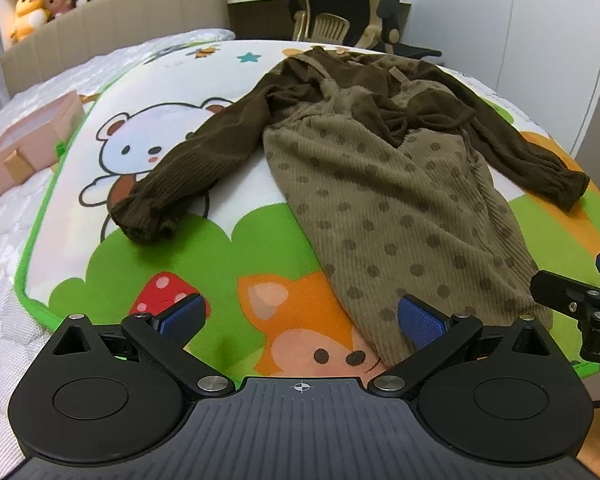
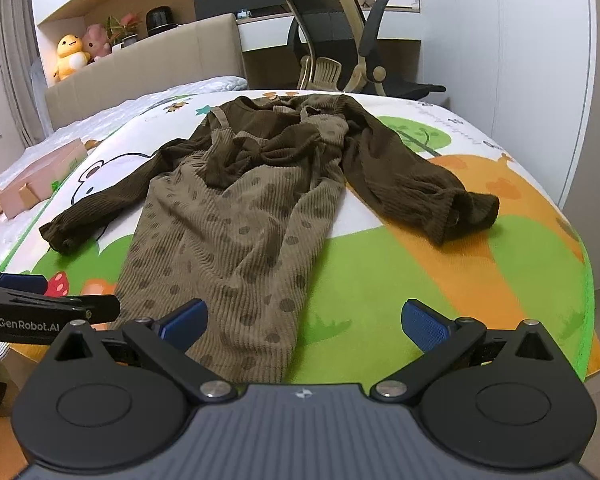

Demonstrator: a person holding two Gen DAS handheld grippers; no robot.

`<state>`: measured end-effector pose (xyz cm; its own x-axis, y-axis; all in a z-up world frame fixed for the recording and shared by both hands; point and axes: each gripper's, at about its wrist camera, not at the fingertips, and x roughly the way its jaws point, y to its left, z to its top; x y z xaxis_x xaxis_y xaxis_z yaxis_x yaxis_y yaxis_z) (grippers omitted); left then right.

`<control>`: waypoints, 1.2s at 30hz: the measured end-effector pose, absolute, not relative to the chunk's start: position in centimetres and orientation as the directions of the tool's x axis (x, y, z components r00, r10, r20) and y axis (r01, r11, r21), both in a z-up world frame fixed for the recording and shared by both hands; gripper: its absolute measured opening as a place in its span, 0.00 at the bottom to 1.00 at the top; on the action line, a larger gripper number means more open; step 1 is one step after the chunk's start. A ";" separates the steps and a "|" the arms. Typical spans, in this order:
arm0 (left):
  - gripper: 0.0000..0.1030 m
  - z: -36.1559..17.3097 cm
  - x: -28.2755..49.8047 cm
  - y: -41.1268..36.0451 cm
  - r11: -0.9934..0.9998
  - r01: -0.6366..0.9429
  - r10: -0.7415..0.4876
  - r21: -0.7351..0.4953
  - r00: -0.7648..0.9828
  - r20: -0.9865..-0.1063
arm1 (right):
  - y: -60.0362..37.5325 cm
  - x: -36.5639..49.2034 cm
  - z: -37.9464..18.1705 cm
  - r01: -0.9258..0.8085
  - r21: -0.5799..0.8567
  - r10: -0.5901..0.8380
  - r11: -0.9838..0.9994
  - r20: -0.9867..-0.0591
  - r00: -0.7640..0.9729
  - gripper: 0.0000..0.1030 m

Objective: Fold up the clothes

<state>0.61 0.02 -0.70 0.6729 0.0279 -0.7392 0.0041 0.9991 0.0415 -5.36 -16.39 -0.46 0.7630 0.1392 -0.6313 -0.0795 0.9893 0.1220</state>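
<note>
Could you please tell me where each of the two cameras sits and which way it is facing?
Left wrist: on the left gripper, jaws open, at the near hem of the dress, facing the headboard; right gripper at the right edge.
Right wrist: on the right gripper, jaws open, same heading; left gripper at the left edge.
Shared: dress, play mat, office chair, yellow plush.

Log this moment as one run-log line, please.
stage: before first fold | left gripper: open, empty | right gripper: open, empty | dress: unfolded on mat, sleeves spread
</note>
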 end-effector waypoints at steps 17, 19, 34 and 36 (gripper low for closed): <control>1.00 -0.7 0.4 0.0 0.999 0.005 0.029 0.044 0.676 -0.736 | -16.2 -5.3 -0.7 -0.084 0.123 0.144 0.989 -0.636 0.758 1.00; 1.00 -0.7 0.4 0.0 0.999 0.006 0.028 0.043 0.675 -0.737 | -16.3 -5.3 -0.7 -0.084 0.124 0.144 0.989 -0.638 0.757 1.00; 1.00 0.4 2.6 0.6 0.999 0.021 0.008 0.031 0.694 -0.720 | -15.8 -3.9 0.1 -0.120 0.086 0.147 0.989 -0.637 0.757 1.00; 1.00 0.9 3.9 0.7 0.999 0.020 0.017 0.044 0.703 -0.711 | -15.6 -2.8 0.6 -0.134 0.064 0.144 0.989 -0.633 0.760 1.00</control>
